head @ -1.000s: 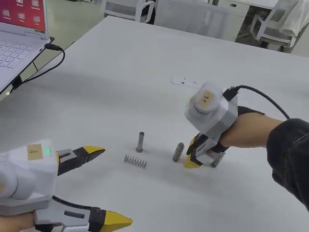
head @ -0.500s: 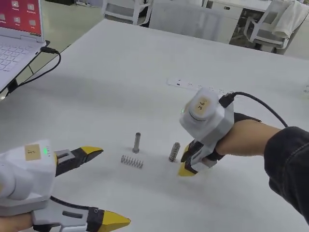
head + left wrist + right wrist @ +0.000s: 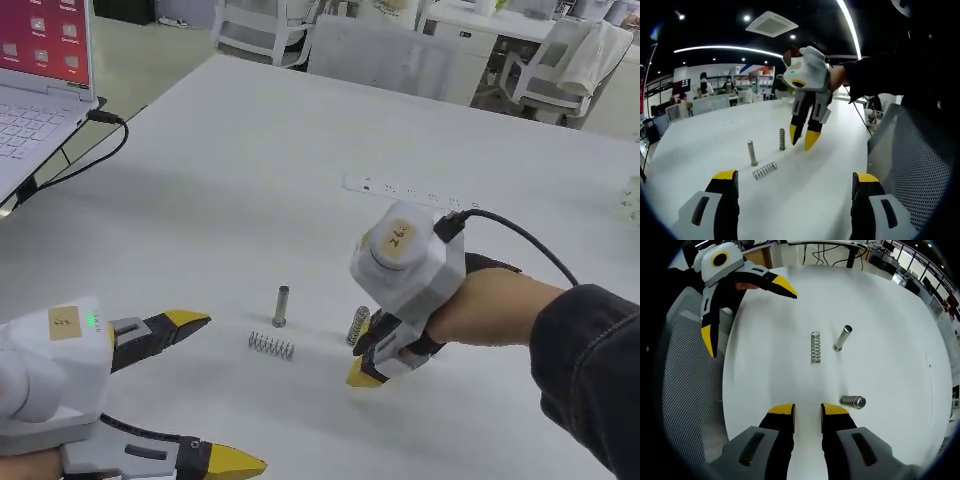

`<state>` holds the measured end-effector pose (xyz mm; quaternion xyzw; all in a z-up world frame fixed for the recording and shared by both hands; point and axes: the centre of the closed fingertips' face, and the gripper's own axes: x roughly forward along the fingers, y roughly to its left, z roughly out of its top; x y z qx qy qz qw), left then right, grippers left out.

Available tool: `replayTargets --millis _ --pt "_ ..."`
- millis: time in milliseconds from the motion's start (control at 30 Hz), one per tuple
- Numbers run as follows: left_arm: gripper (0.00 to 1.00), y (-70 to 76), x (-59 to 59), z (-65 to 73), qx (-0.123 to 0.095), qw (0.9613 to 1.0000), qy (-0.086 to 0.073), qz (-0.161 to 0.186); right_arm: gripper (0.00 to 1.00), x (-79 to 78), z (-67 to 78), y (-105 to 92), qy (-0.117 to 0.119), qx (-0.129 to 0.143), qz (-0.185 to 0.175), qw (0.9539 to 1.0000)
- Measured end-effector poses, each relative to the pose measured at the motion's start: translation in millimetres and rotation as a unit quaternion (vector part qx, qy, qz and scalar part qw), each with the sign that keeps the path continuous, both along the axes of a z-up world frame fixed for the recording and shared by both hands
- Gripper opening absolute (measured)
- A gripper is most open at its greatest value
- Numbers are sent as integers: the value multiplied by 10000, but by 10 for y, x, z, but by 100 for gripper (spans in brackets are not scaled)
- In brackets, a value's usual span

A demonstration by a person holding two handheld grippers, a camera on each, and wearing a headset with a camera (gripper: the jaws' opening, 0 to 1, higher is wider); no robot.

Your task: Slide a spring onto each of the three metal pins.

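The white table (image 3: 250,170) holds everything. My left gripper (image 3: 233,392) hangs wide and empty near me. My right gripper (image 3: 808,411) is narrow with nothing between its jaws, just beside a sprung pin (image 3: 357,325). The bare pin (image 3: 281,305) stands upright, and the loose spring (image 3: 271,346) lies flat just in front of it. I judge that spring to be the step in hand. I need to pinch it, tip it upright and thread it over the bare pin. Compared with a second ago, the right gripper has shifted from the sprung pin's far side toward the loose spring.
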<state>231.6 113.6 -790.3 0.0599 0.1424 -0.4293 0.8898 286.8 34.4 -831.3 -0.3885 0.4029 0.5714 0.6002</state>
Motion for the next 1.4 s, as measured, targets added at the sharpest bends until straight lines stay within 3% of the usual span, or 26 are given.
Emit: replayTargets --millis 233,600,933,1400 --pt "91 13 -24 -11 -7 10000 16 19 19 -27 38 169 -45 66 167 9998" --pt "91 58 -31 1 11 10000 21 73 19 59 55 425 -139 111 380 9991" --pt "90 132 -29 -22 32 9999 68 146 18 137 -68 604 -154 153 364 9991" --pt "89 192 -12 -63 25 9997 127 225 17 180 -230 665 -59 3 358 9993"
